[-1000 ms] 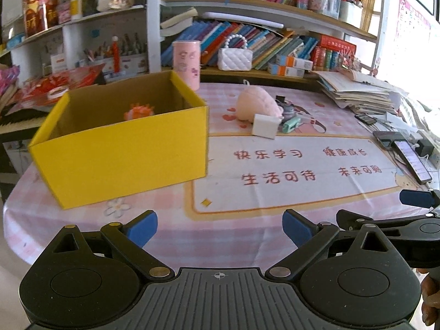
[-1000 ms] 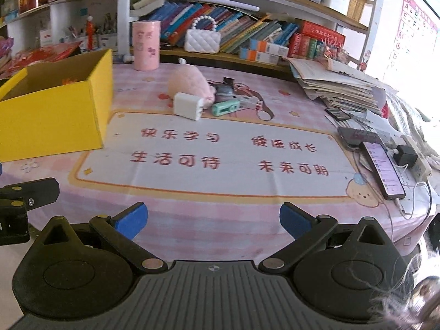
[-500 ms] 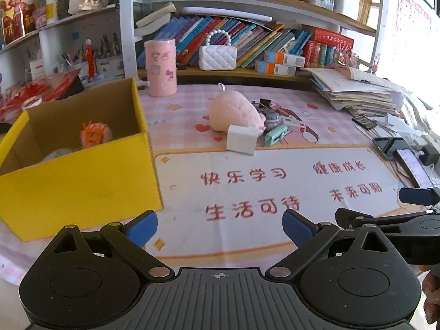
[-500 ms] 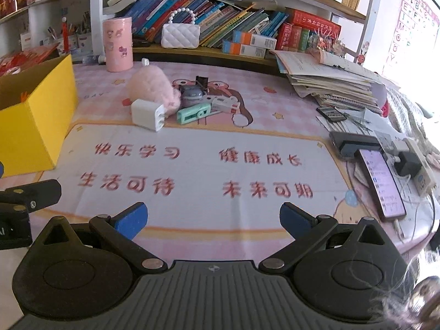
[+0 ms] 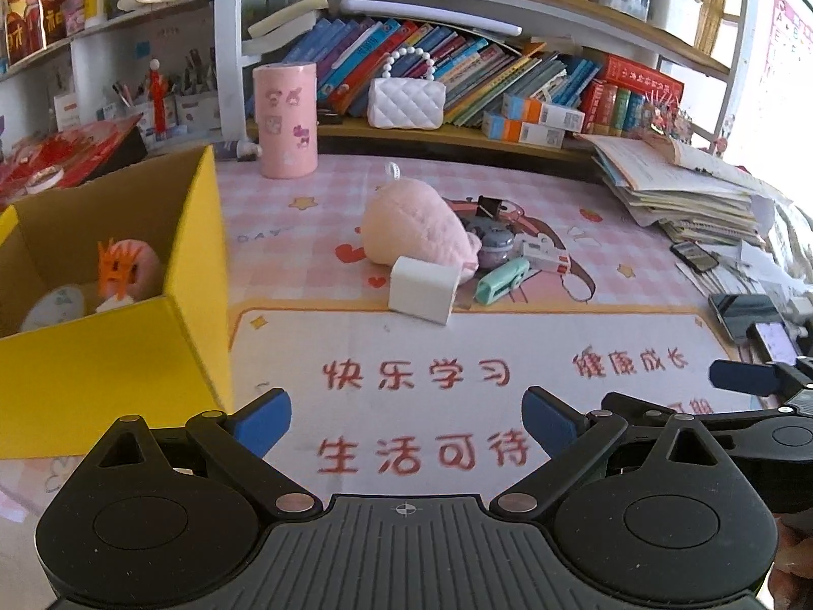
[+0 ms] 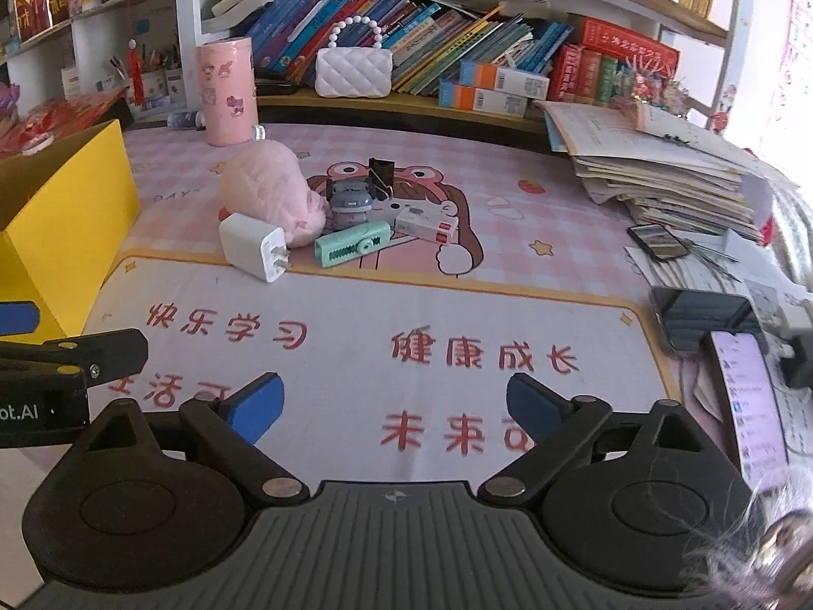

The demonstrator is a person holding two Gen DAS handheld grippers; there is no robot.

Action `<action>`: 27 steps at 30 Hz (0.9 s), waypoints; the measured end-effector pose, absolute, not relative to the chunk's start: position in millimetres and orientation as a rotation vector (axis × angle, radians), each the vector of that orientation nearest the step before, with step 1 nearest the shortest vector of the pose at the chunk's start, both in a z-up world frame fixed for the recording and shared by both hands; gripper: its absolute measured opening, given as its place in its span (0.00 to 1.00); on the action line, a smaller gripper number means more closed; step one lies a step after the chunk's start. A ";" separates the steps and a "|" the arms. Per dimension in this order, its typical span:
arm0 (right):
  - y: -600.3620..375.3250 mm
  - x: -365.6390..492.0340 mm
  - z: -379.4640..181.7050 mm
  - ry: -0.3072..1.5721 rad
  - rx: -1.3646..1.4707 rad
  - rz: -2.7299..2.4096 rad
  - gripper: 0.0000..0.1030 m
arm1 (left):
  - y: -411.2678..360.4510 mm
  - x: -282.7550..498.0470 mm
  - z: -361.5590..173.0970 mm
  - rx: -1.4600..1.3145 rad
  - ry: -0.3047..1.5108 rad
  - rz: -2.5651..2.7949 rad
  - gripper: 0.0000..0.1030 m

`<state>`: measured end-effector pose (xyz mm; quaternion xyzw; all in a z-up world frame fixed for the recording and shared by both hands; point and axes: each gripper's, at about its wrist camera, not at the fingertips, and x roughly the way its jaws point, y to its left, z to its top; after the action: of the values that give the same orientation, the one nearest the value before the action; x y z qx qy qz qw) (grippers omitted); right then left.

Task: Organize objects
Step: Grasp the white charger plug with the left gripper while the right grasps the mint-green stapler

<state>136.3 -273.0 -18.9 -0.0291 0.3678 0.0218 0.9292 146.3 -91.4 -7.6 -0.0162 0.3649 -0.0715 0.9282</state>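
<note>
Left gripper [image 5: 406, 419]: jaws spread wide with nothing between them, hovering above the printed mat [image 5: 457, 356] at the near edge of the table.
Right gripper [image 6: 394, 409]: jaws likewise apart and empty, over the near right part of the mat; its blue fingertip also shows at the right edge of the left wrist view.
Yellow box [image 5: 117, 356]: open-topped cardboard, at the left of the table — inside lie a pink toy with an orange spiky face [image 5: 124, 269] and a pale rounded item that is too blurred to identify.
Cluster at mid-table: a pink plush [image 6: 267, 190] with a white charger [image 6: 251, 246] touching its near side, prongs pointing right.
Mint stapler-like item [image 6: 353, 249]: just right of the charger, lying flat, near a small grey gadget [image 6: 348, 203].
White-and-red eraser box [image 6: 427, 223]: just right of the mint item; a black binder clip [image 6: 381, 173] stands beyond it.
Pink cylinder [image 6: 226, 96]: upright at the far side of the table, before the bookshelf [image 6: 406, 25].
Right edge: phones [image 6: 752, 391] and a paper stack [image 6: 660, 173].
</note>
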 end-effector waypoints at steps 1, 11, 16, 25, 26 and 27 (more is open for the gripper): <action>-275.9 140.0 -19.3 0.752 -0.053 0.053 0.88 | -94.0 150.0 -8.2 -0.036 0.749 -0.143 0.96; -303.3 187.9 -18.4 0.723 0.015 0.066 0.88 | -116.8 199.2 -14.8 -0.005 0.719 -0.106 0.90; -312.2 208.9 -18.2 0.717 0.021 0.072 0.87 | -127.3 230.5 -27.7 0.013 0.735 -0.107 0.87; -332.6 234.4 -18.8 0.731 0.012 0.080 0.87 | -137.8 277.6 -55.4 0.043 0.790 -0.106 0.87; -334.9 236.1 -18.9 0.735 0.016 0.083 0.87 | -139.0 281.4 -59.0 0.060 0.794 -0.104 0.85; -337.4 237.9 -19.3 0.739 0.017 0.086 0.87 | -140.4 284.8 -62.7 0.081 0.798 -0.106 0.83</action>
<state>237.9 -337.4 -19.3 0.0085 0.3612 0.0420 0.9315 284.8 -140.4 -62.7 0.0394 0.3884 -0.0516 0.9192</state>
